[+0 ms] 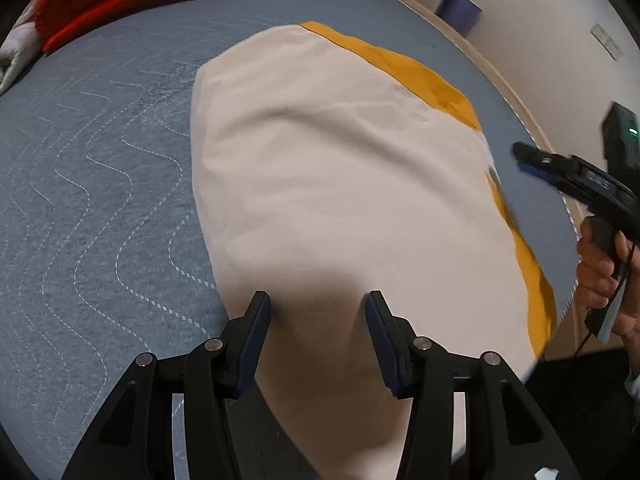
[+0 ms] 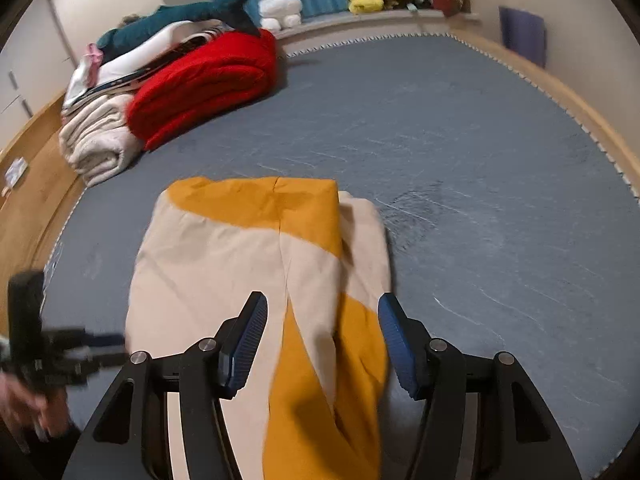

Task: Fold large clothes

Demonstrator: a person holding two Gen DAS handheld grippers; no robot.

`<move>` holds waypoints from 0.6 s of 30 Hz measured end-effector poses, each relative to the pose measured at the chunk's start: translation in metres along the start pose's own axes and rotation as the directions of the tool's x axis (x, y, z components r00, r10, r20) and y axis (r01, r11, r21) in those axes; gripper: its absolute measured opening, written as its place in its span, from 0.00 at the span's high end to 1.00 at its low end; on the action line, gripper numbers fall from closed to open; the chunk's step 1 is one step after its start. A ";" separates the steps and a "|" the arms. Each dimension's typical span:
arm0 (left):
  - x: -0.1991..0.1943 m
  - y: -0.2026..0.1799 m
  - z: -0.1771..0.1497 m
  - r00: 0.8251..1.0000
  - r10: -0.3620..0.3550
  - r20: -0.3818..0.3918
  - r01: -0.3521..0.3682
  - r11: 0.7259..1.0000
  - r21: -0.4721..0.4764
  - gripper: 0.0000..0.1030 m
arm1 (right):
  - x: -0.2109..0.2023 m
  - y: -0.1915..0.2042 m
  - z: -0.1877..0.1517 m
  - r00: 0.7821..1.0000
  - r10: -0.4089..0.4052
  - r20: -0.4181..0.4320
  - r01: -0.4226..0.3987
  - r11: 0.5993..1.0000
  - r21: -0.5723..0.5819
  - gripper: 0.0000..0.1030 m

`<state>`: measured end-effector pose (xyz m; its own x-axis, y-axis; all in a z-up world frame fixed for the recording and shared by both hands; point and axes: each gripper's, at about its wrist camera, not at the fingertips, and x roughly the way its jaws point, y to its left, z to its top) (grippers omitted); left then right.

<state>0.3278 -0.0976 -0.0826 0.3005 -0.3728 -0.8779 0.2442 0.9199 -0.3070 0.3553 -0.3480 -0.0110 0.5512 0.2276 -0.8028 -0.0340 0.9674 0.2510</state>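
Grey quilted bed [image 2: 460,152], cream-and-mustard garment [image 2: 256,256] flat beneath both tools, left tool [image 1: 318,304] and right tool [image 2: 322,306] apart, empty.

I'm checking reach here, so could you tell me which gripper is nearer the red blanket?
Left. The left gripper hangs over the garment's blanket-side edge; the right gripper is at the opposite edge, farther from the red blanket.

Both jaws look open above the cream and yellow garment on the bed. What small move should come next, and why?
Probably lower the right gripper and close it on the near end of the garment. That end still bunches up loosely between its open jaws, while the rest lies flat on the grey bed cover. The left gripper is also open and holds nothing, so it could take the other near corner.
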 end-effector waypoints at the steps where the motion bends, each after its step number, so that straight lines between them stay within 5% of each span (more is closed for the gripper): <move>1: 0.000 0.002 0.003 1.000 0.002 0.012 -0.001 1.000 -0.014 0.56 | 0.018 -0.004 0.006 0.999 0.023 -0.036 -0.021 0.998 0.053 0.43; 7: 0.003 0.003 0.034 0.995 0.024 0.098 -0.019 0.999 -0.043 0.56 | 0.079 -0.021 0.025 0.995 0.044 -0.089 -0.029 0.986 0.164 0.44; 12: 0.008 0.015 0.062 0.985 0.026 0.168 -0.015 0.998 -0.066 0.56 | 0.092 -0.022 0.039 0.993 0.110 -0.037 -0.101 0.977 0.186 0.93; 18: 0.017 0.034 0.098 0.972 0.002 0.236 0.023 0.995 -0.102 0.56 | 0.078 -0.028 0.057 0.998 0.038 0.052 -0.048 0.977 0.209 0.97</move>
<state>0.4314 -0.0847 -0.0722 0.5098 -0.3892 -0.7672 0.1555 0.9188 -0.3628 0.4462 -0.3633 -0.0498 0.5920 0.2579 -0.7636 0.1148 0.9108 0.3965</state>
